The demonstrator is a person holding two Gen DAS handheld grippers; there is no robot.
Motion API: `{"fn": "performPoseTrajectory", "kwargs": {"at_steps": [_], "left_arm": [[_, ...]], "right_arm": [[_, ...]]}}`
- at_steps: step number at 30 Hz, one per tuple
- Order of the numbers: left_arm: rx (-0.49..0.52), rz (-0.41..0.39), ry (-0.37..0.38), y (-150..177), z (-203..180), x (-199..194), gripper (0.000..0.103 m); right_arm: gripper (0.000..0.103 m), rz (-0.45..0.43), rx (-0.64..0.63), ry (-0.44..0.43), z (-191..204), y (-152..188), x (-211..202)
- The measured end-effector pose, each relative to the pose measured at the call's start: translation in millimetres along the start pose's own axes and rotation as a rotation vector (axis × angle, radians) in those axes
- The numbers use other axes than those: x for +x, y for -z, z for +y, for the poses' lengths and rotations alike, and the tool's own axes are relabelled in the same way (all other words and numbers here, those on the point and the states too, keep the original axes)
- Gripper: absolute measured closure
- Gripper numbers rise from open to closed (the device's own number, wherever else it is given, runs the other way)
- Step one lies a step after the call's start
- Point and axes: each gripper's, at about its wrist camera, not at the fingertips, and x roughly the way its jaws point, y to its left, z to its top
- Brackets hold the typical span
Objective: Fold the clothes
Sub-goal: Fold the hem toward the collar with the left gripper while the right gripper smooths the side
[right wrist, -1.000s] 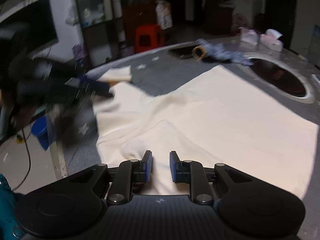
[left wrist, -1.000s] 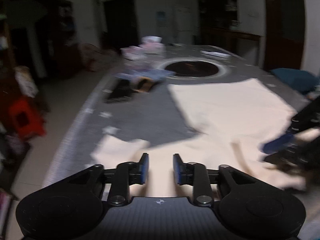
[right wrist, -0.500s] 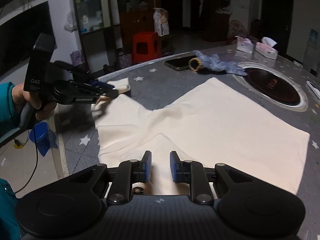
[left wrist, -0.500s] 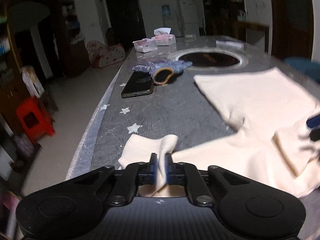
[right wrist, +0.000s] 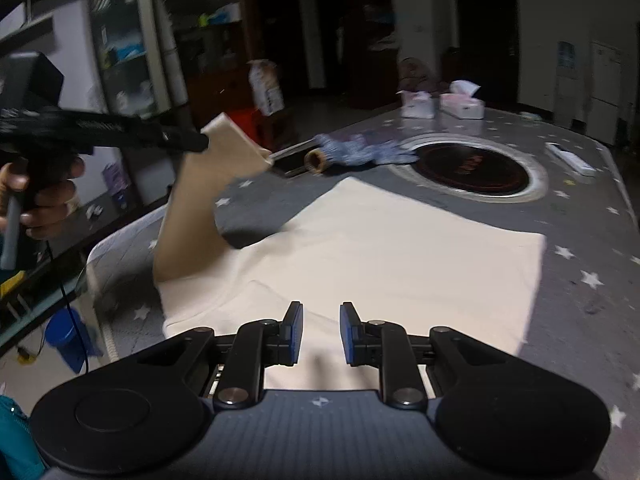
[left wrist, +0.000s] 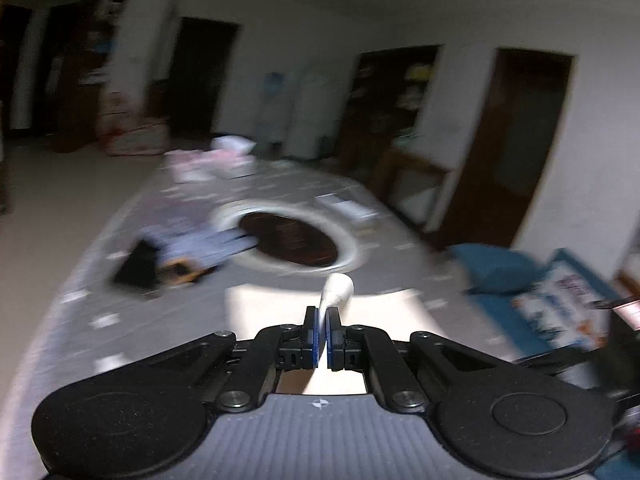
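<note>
Because your left claw (left wrist: 322, 330) has its blue pads pinched tight on the end of the sleeve (right wrist: 224, 148), that strip of cream cloth rises off the desk (right wrist: 580, 248) while everything else of the cream garment (right wrist: 380, 248) lies flat on the grey star-patterned cover. You hold it by the very end, I judge, so that the whole sleeve hangs free and can be swung across the body of the garment in a single fold; a grip nearer the shoulder would leave the cuff trailing. From the left wrist view only a small tuft of cloth pokes out beyond the pads, and the picture is blurred, so how much fabric is caught cannot be told. Your right claw (right wrist: 321, 334) stands with a narrow gap between its pads and nothing in them, hovering over the near edge of the garment; whether it touches the cloth cannot be made out. It looks placed there to pin or steady the body as the sleeve comes over, since loose knit slides easily on a smooth cover. Well beyond the garment lie a blue patterned glove (right wrist: 356, 152), a dark phone (right wrist: 290, 160) and the round dark cooktop (right wrist: 472, 168), clear of the fold's path.
</note>
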Motion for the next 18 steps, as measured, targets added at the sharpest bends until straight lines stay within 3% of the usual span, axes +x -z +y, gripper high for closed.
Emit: {"fn": "performPoseTrajectory", "kwargs": {"at_steps": [4, 9, 13, 18], "left_arm": [[-0.01, -0.004, 0.174, -0.3, -41.7, 18.6, 0.099], [0.014, 0.116, 0.281, 26.4, -76.8, 50.6, 0.097], [0.056, 0.189, 0.25, 46.2, -75.7, 57.9, 0.094], [0.128, 0.232, 0.092, 66.5, -44.3, 46.4, 0.089]], "right_arm": [[0.084, -0.025, 0.044, 0.033, -17.1, 8.6, -16.6], [0.084, -0.024, 0.128, 0.077, -39.2, 26.8, -31.7], [0.084, -0.007, 0.168, 0.102, -51.0, 39.3, -36.4], [0.084, 0.004, 0.199, 0.098, -59.7, 41.9, -32.7]]}}
